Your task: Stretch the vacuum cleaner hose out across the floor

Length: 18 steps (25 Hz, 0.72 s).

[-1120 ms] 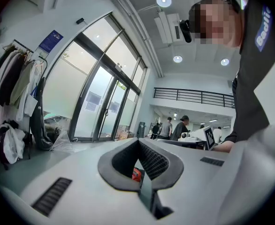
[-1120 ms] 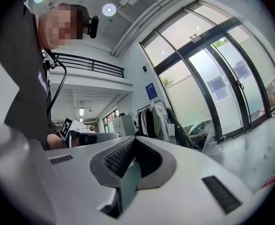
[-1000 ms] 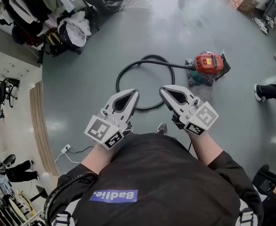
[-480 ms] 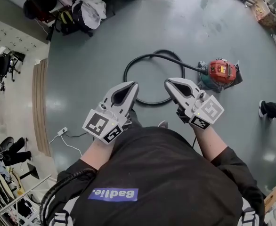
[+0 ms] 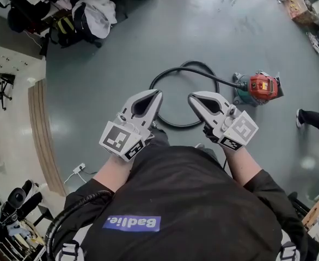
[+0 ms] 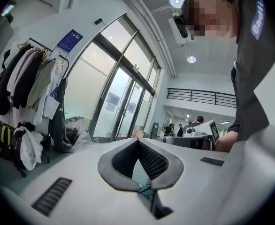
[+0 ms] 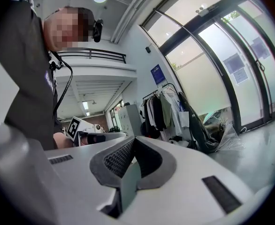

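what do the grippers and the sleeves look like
The left gripper and right gripper are light grey plastic with dark ribbed pads around a teardrop-shaped opening. Each carries a white cube with black square markers. The person wears a black top with a blue label; its sleeves leave the forearms bare.

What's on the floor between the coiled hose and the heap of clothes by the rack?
Nothing. In the head view, only bare grey floor lies between the vacuum cleaner hose and the heap of clothes.
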Motion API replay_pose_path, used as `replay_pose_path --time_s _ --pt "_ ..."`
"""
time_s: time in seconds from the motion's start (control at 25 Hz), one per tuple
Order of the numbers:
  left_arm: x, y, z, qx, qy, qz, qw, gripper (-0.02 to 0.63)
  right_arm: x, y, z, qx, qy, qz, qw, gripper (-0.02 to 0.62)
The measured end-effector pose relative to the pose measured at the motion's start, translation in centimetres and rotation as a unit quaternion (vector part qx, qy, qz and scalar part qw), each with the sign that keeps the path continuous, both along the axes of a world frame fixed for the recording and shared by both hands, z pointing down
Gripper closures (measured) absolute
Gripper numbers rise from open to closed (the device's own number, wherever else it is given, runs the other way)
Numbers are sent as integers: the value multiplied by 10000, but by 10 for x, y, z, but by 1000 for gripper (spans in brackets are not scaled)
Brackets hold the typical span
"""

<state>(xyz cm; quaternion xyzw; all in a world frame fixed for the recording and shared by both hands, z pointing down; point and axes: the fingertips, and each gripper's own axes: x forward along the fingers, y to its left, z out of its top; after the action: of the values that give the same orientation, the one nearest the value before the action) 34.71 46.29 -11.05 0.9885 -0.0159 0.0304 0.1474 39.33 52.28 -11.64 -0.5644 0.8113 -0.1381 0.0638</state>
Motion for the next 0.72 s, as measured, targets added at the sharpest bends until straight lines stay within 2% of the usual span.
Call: replay_pose_path --time_s 0.16,0.28,0.48,0.72 --pt "-13 -69 8 153 -61 64 9998 606 -13 -71 0 -49 135 86 9999 592" --pt "-17 -106 22 84 -126 -13 9999 606 -14 -109 5 -154 243 113 9995 592" --pt "-15 -133 47 -105 -251 -154 9995 606 -3 -137 16 -345 372 13 9987 592" --pt "-6 -161 75 -203 -485 -694 9962 606 19 -171 41 -462 291 -466 9974 592"
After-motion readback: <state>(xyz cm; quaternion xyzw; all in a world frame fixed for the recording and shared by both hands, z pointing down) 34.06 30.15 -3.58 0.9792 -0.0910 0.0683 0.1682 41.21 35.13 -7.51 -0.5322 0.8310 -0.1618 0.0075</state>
